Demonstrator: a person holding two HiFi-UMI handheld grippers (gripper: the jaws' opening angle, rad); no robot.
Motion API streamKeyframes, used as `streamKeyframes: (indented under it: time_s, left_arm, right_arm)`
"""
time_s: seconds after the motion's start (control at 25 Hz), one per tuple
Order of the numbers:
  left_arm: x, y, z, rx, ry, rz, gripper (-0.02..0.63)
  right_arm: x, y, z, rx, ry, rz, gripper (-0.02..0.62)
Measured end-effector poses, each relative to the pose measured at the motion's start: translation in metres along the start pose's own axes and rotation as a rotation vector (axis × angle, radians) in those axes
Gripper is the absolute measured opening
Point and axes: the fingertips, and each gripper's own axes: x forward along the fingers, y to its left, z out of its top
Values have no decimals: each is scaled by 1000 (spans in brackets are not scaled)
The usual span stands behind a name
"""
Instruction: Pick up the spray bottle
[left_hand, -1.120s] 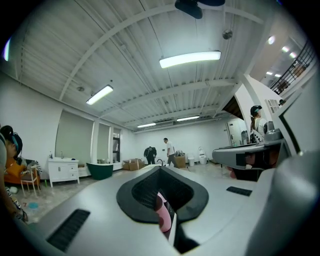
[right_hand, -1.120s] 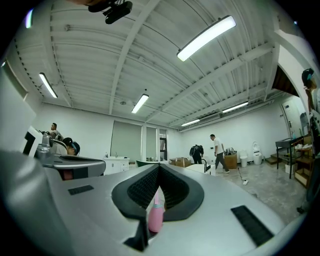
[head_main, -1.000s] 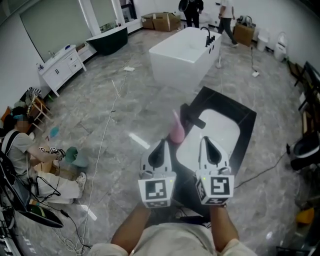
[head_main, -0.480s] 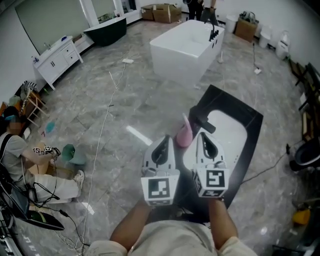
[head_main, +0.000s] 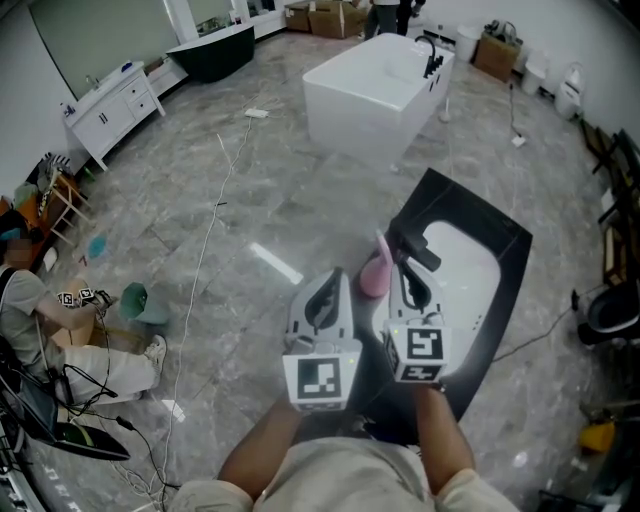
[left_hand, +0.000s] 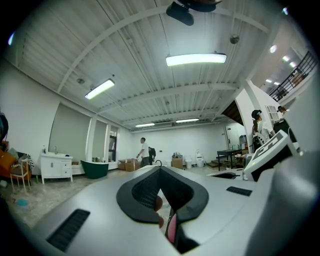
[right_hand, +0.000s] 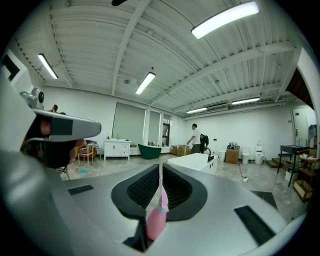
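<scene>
Spray bottle (head_main: 374, 273): pink, nozzle end up, standing on the black tabletop (head_main: 503, 240) at the edge on the person's left, just beside the black tap (head_main: 417, 250) of the white basin (head_main: 462, 268) set into that tabletop.

Left tongs (head_main: 334, 276): clenched, tips meeting in a point, nothing gripped. In the head view they sit off the tabletop's left edge, just short of the bottle. The left gripper view (left_hand: 160, 169) confirms the jaws together; only a thin pink strip of the bottle (left_hand: 172, 229) shows low in the slit behind the tips.

Right tongs (head_main: 404, 264): clenched, nothing gripped. They lie over the near left part of the basin, just beside the bottle on its right. In the right gripper view (right_hand: 160, 166) the jaws meet at the tips, and the bottle (right_hand: 155, 218) shows beyond them through the gap below.

The bottle stands between the two tips, slightly ahead of both. Contact with either cannot be determined.

A white bathtub (head_main: 375, 88) stands on the floor well beyond the tabletop's far corner.
</scene>
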Motion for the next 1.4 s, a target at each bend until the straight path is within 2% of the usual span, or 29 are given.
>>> streamKeyframes:
  time_s: [0.32,0.8,1.4]
  left_arm:
    - [2,4,-6,-7,3,-4,2]
    - [6,18,-15,-8,20,26,2]
    - [17,23,-28,3,42,43,2]
  right_arm:
    - [31,11,-37,-14,108,50,119]
    - [64,4,-89,-2,228,44,183]
    - [88,-3,-129,37,293,49,187]
